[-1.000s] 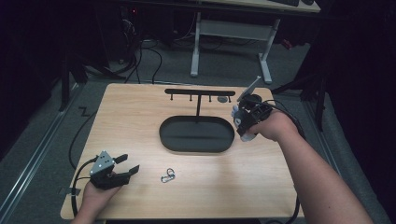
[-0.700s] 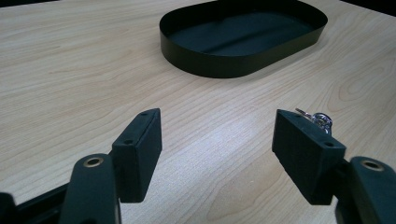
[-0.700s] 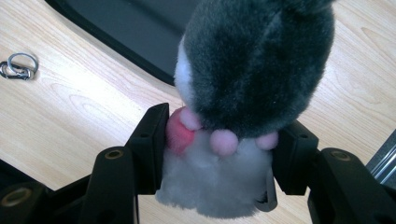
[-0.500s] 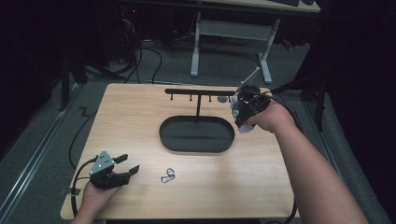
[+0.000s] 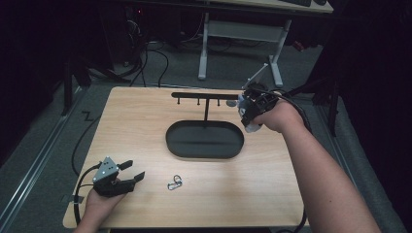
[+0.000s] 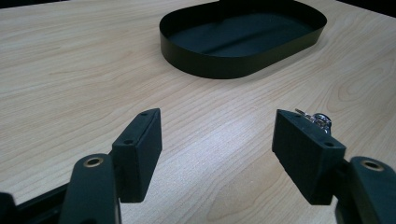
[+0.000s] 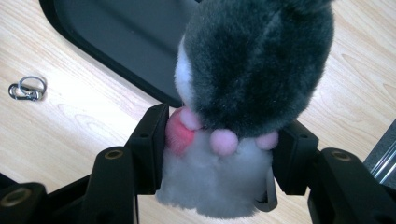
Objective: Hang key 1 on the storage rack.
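Right tongs (image 7: 219, 144) clamp grey-white plush toy (image 7: 247, 70) above bench (image 5: 145, 121), at 3 o'clock of black oval tray (image 5: 204, 139). Left tongs (image 6: 217, 144) gape empty at bench's 7 o'clock; metal clip (image 5: 175, 183) lies nearby.

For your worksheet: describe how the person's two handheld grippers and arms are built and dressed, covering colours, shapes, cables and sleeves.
Both tools are black. The left gripper has two blocky rectangular jaw pads with small screw holes, brass-coloured rivets on the arms behind them, a grey three-cornered plate on top, and a black cable looping off the table edge. The right gripper has a black cable trailing behind it. Both forearms are bare; no sleeves show.
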